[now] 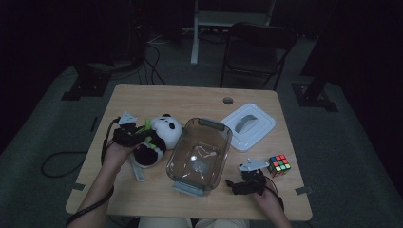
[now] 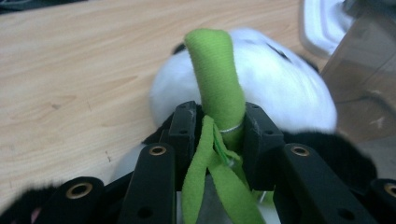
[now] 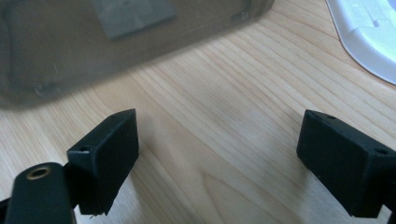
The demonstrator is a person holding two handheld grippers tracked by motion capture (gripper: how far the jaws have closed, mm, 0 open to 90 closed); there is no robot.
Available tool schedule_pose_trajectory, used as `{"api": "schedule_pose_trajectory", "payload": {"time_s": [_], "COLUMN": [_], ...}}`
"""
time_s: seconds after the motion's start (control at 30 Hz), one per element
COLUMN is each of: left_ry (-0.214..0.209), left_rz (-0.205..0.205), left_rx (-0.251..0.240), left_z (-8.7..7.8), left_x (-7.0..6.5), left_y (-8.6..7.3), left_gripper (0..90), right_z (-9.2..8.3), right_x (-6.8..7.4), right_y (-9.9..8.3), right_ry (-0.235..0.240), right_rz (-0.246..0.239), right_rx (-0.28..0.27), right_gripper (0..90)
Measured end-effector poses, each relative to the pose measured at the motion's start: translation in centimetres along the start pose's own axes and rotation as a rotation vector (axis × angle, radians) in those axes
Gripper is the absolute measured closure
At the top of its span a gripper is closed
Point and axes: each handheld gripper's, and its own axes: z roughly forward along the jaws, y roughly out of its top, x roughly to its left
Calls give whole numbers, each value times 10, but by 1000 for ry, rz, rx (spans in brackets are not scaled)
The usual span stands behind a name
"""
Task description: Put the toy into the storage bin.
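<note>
A black-and-white panda plush (image 1: pixel 161 135) lies on the wooden table (image 1: pixel 157 102), left of a clear plastic container (image 1: pixel 183 142). My left gripper (image 1: pixel 142 134) reaches in from the left. In the left gripper view its jaws (image 2: pixel 219 121) press on the panda's green fabric stalk (image 2: pixel 217 74), with the white head (image 2: pixel 289 84) just behind. My right gripper (image 1: pixel 240 183) rests near the front right of the table. Its jaws (image 3: pixel 217 154) stand wide open over bare wood, and the container wall (image 3: pixel 93 46) lies ahead of them.
A white lid (image 1: pixel 248 126) lies right of the container, and a colour cube (image 1: pixel 279 165) sits by the right gripper. A pale ruler-like strip (image 1: pixel 138 171) lies under the left hand. A cable hole (image 1: pixel 228 100) marks the far edge. A chair (image 1: pixel 256 52) stands beyond.
</note>
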Motion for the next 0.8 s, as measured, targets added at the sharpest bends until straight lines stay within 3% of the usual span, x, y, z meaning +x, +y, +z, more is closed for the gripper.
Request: {"api": "schedule_pose_trajectory", "payload": {"time_s": [0.1,0.23,0.37,0.4,0.57,0.7,0.8], "left_ry": [3,11,21,24,33,58,77], "left_rz": [-11,-44,-94,-91,-102,-104,-93], "left_rx": [-18,-66,-125,-132,-179,-200,-210], "left_z": [-11,-28,-48,-52,-67,-76,-79], "left_x": [1,4,6,6,1,-2,-4], "left_y": [5,12,21,24,36,48,54], "left_gripper": [710,715,714,714,713,713,713], "right_z": [2,6,11,13,27,44,62], "right_x": [3,7,13,16,34,51,66], "right_y": [3,6,12,14,27,45,61], "right_ry": [10,23,69,83,106,103,48], "right_rz": [16,1,-11,-10,-66,-51,-10], "right_rx": [-6,-6,-4,-12,0,9,-5], "right_gripper": [125,125,125,125,126,125,123]}}
